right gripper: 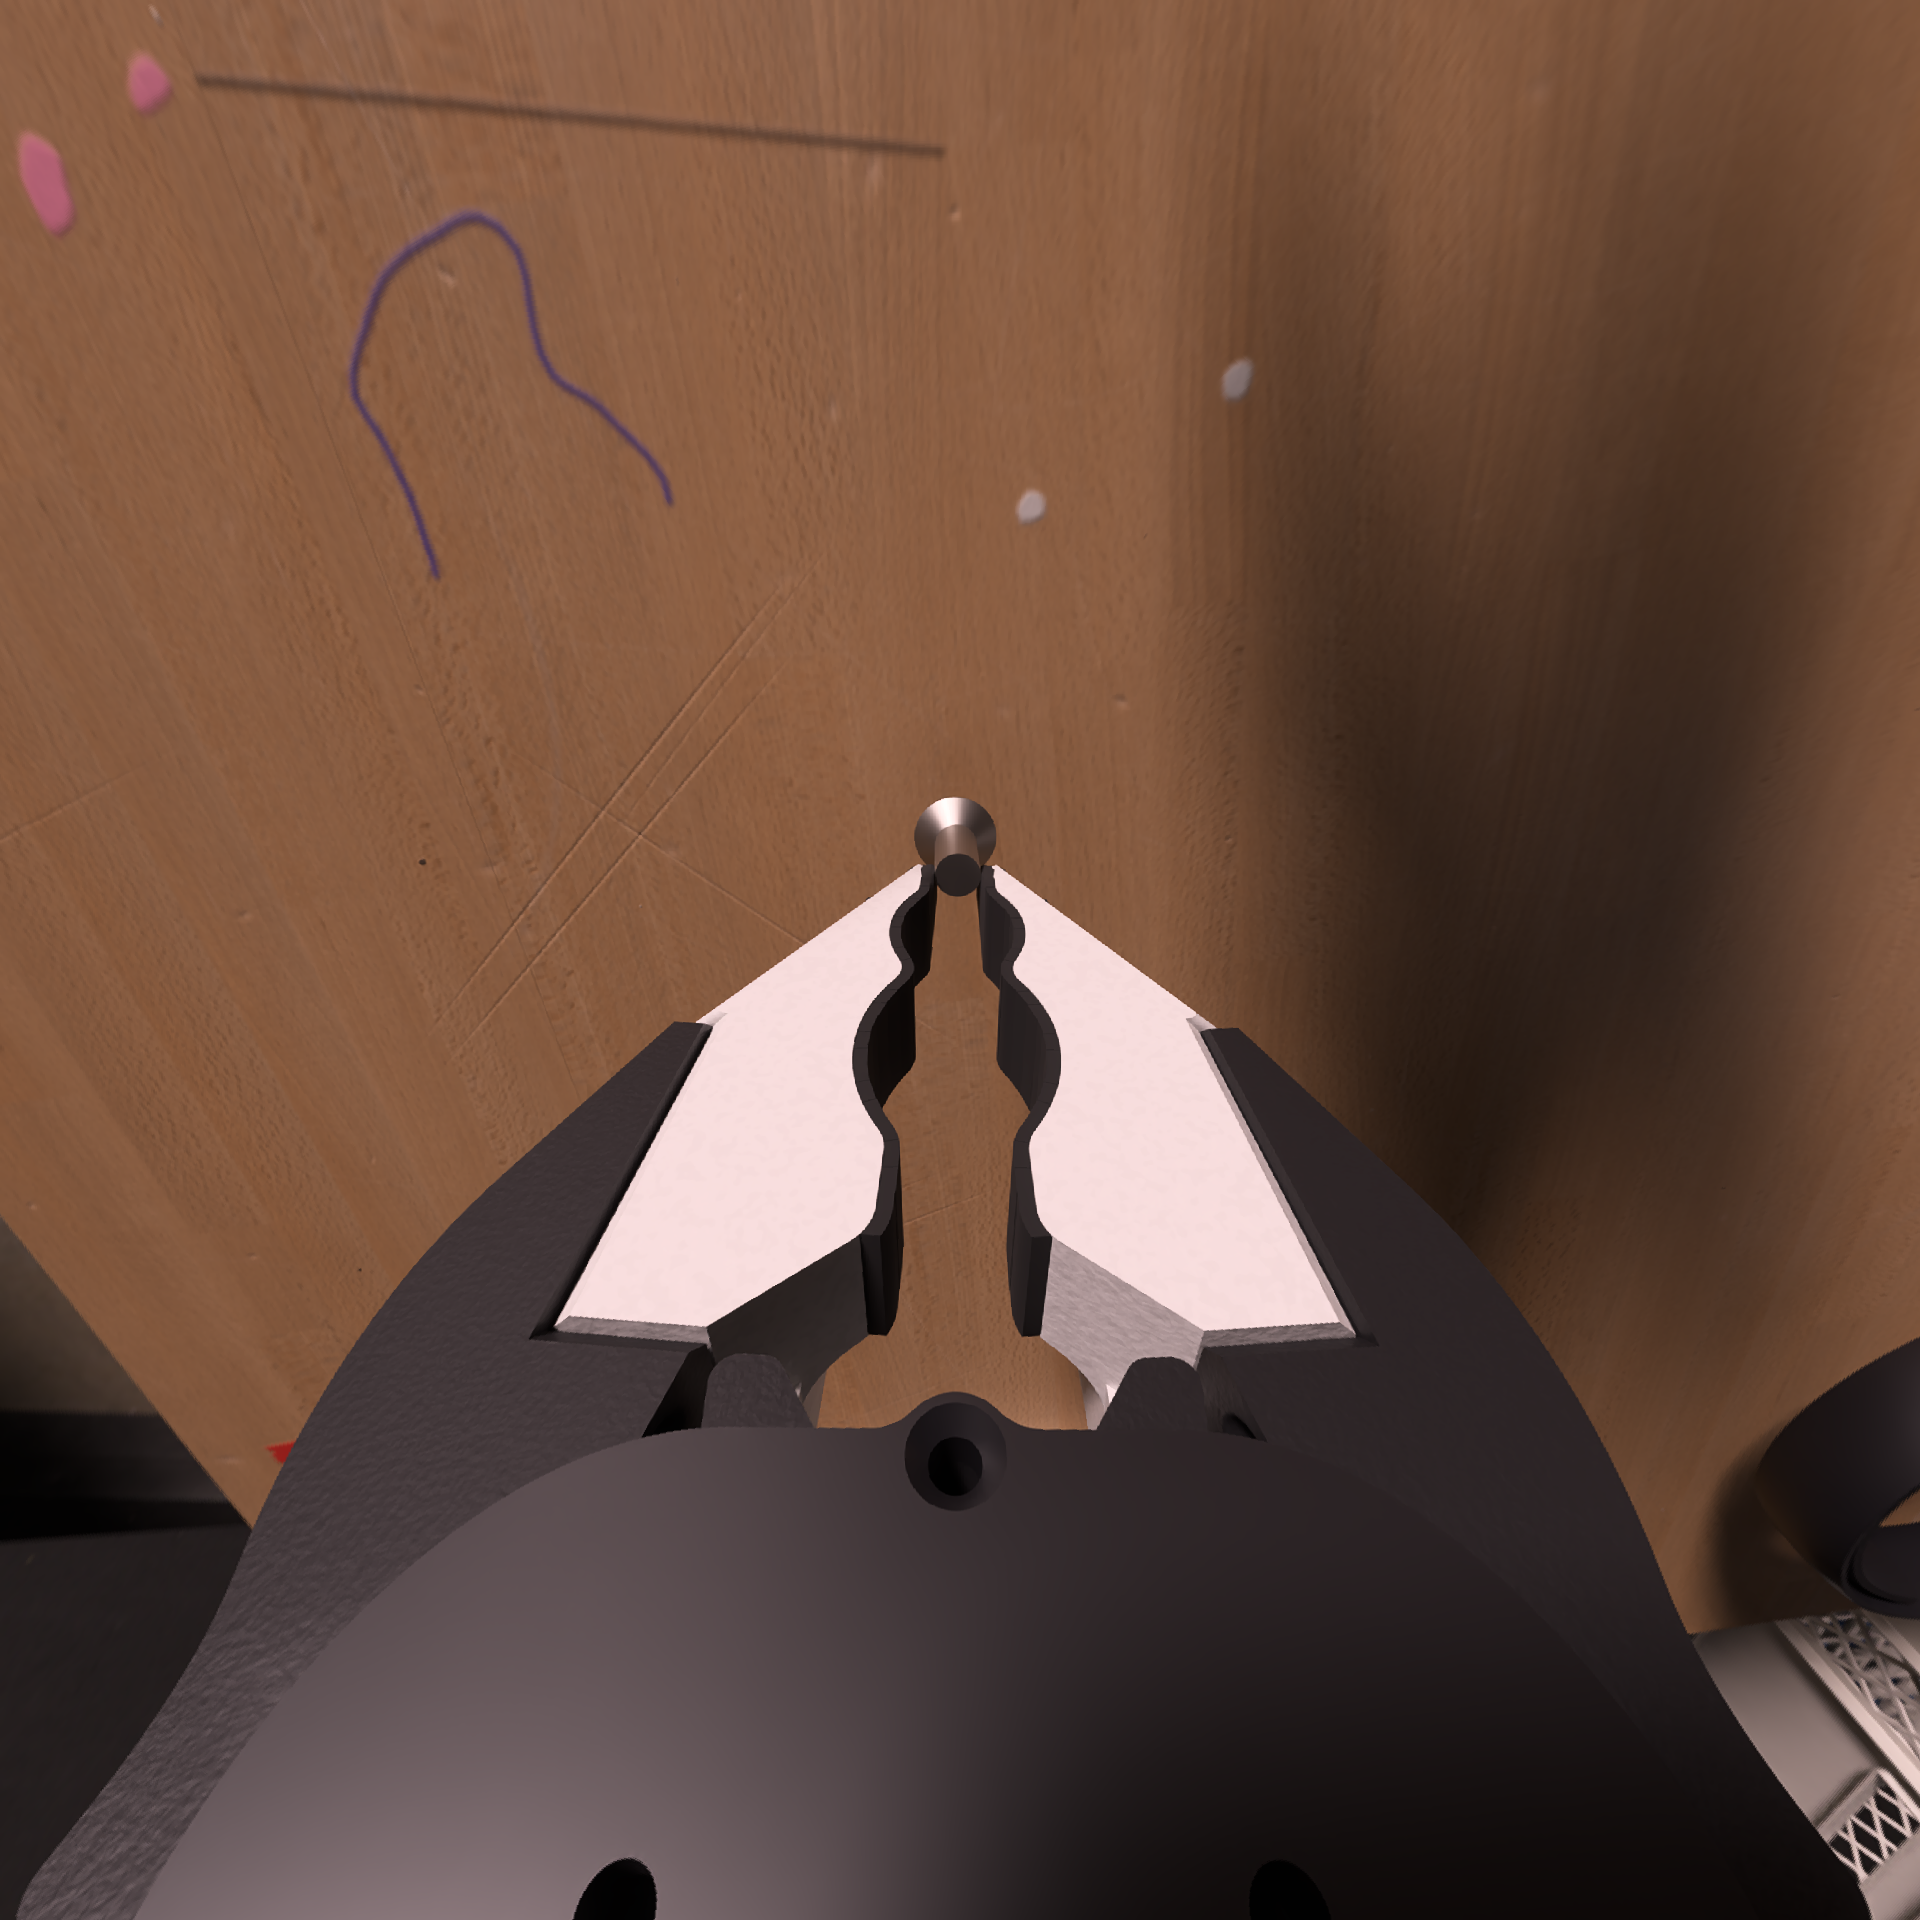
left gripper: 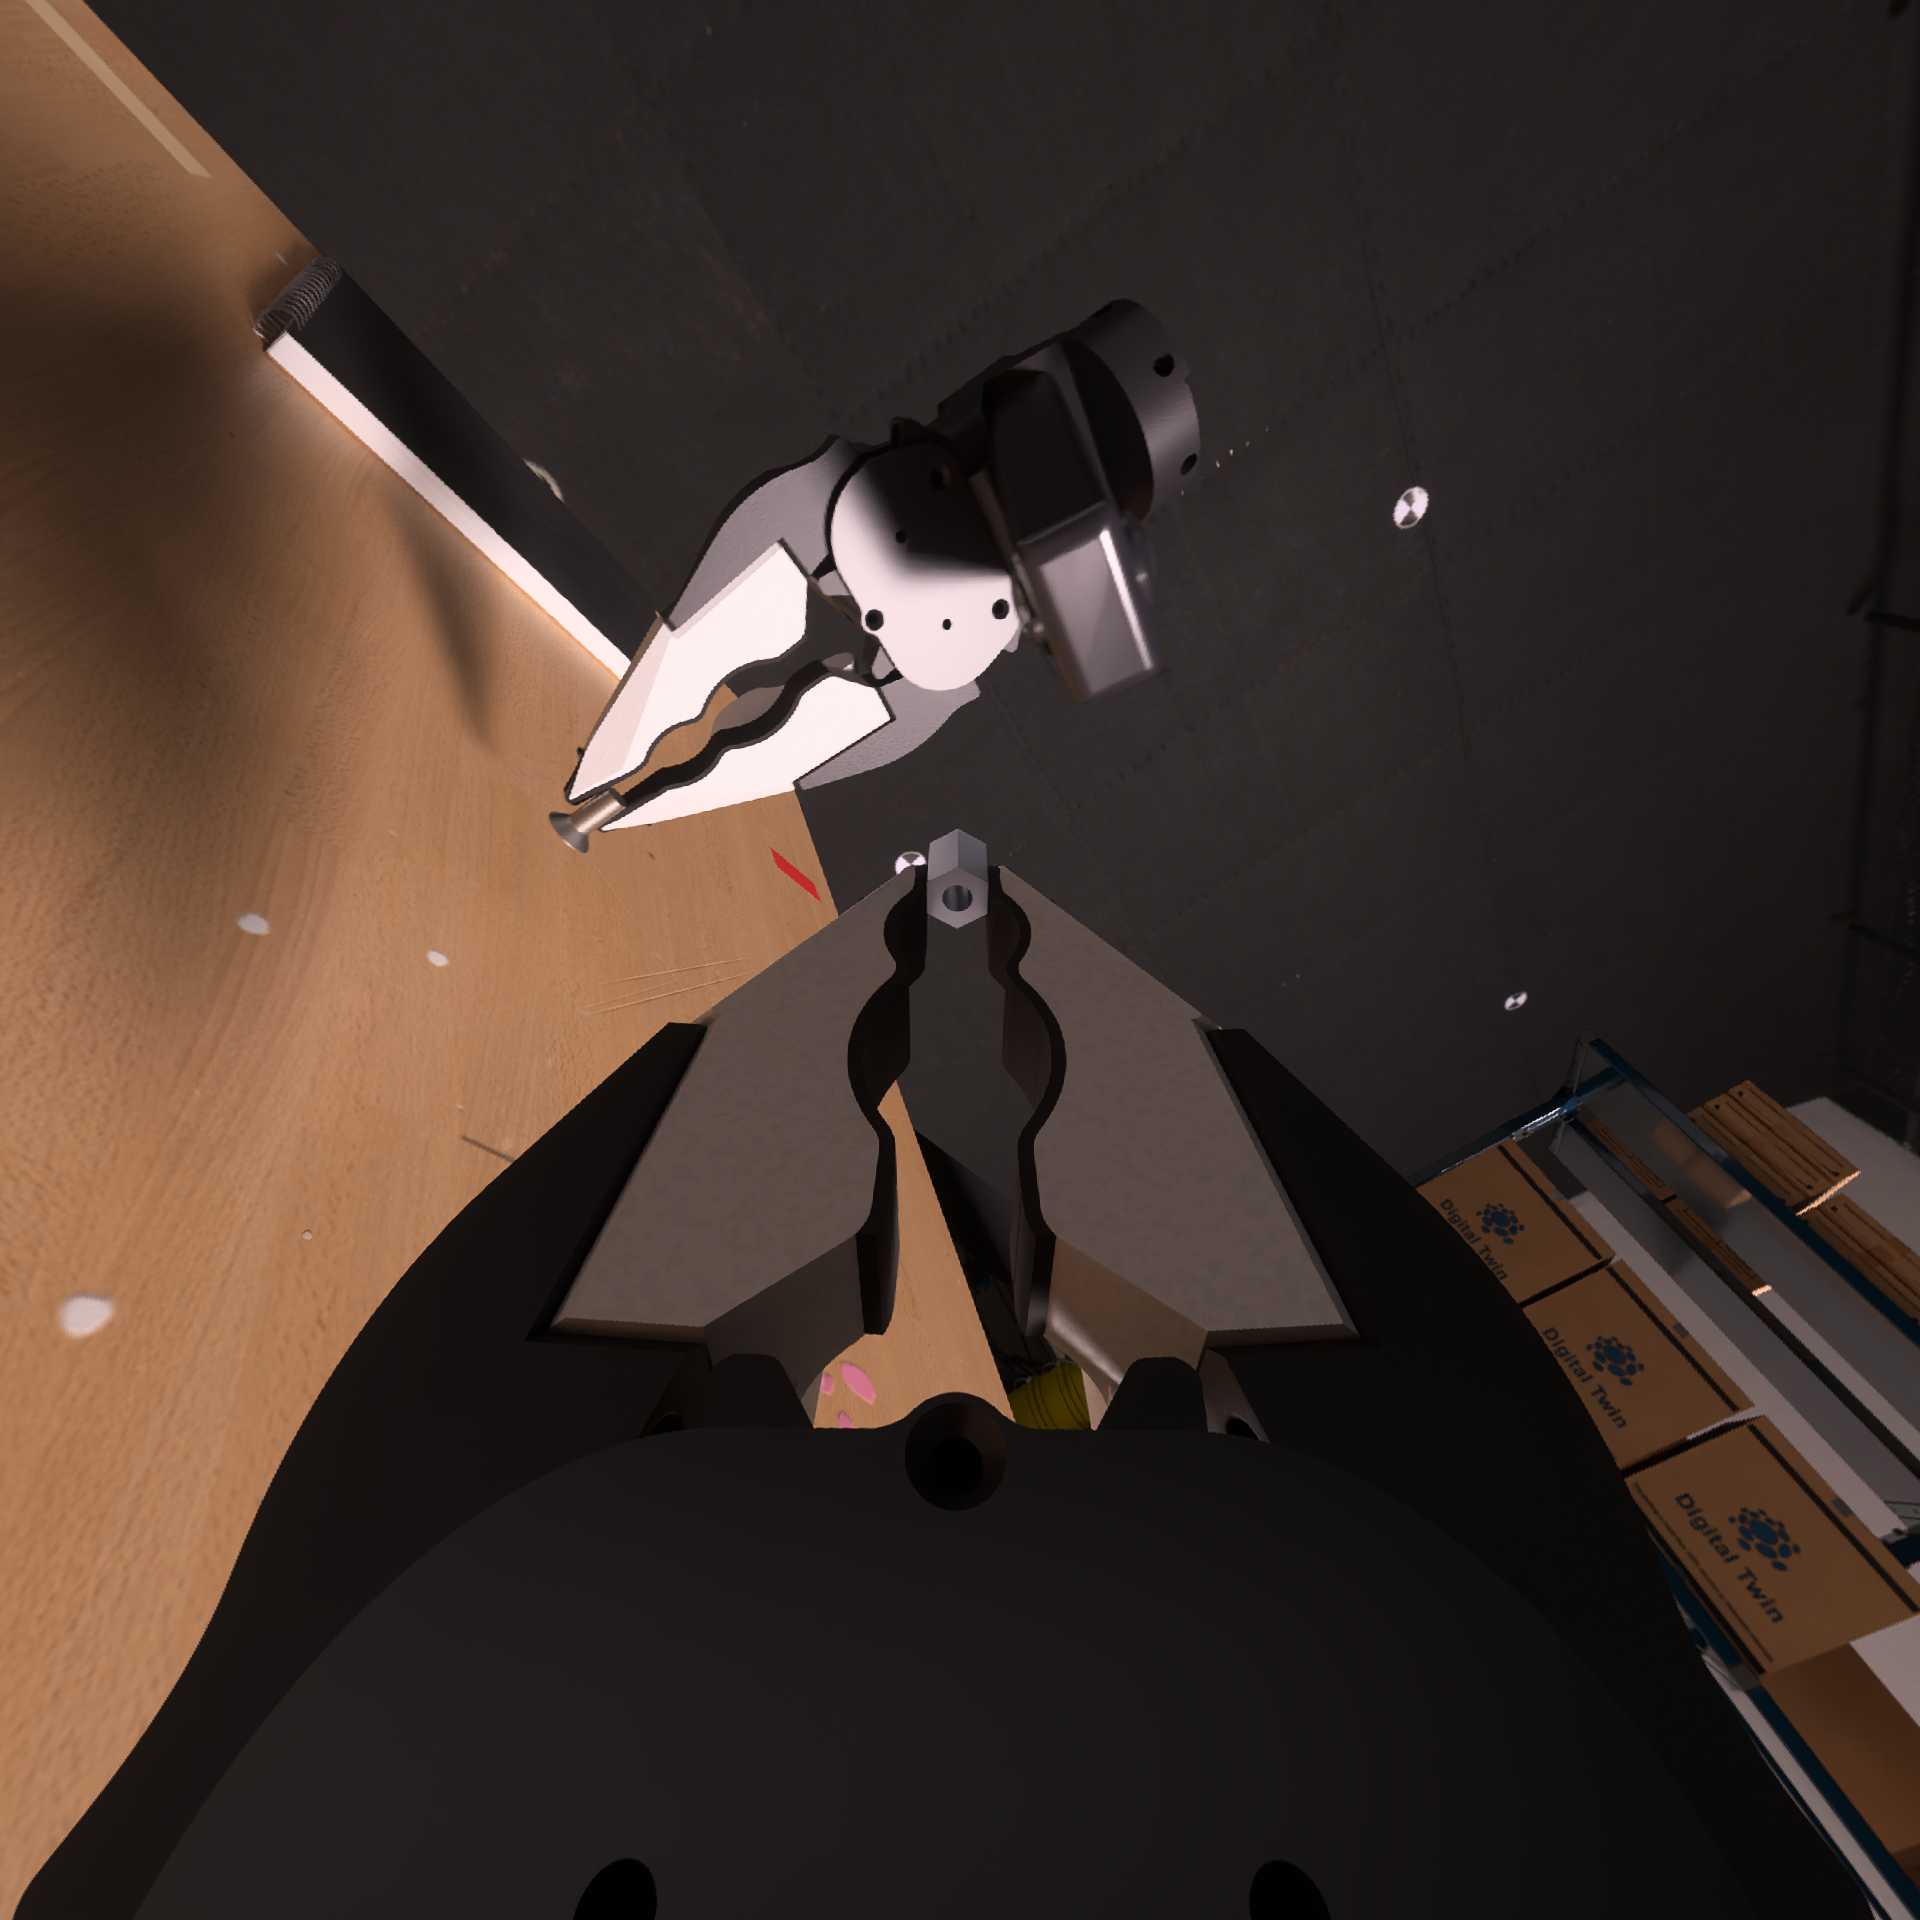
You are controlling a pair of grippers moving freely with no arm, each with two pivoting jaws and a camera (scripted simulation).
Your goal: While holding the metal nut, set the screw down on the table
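My left gripper (left gripper: 956, 902) is shut on a small grey metal nut (left gripper: 954, 883), held at the fingertips beyond the edge of the wooden table (left gripper: 260, 831). My right gripper (right gripper: 956, 873) is shut on a short metal screw (right gripper: 954, 836) with a flat round head pointing toward the wooden table (right gripper: 935, 416). In the left wrist view the right gripper (left gripper: 603, 816) points down and to the left, with the screw (left gripper: 582, 826) at its tips, the head touching or almost touching the tabletop near the table's edge.
The tabletop carries pink paint spots (right gripper: 44, 182), a purple scribble (right gripper: 468, 343), white specks and a red mark (left gripper: 795, 871). A black and white bar with a spring (left gripper: 301, 307) lies at the table's far edge. Cardboard boxes (left gripper: 1662, 1382) on a blue rack stand at right.
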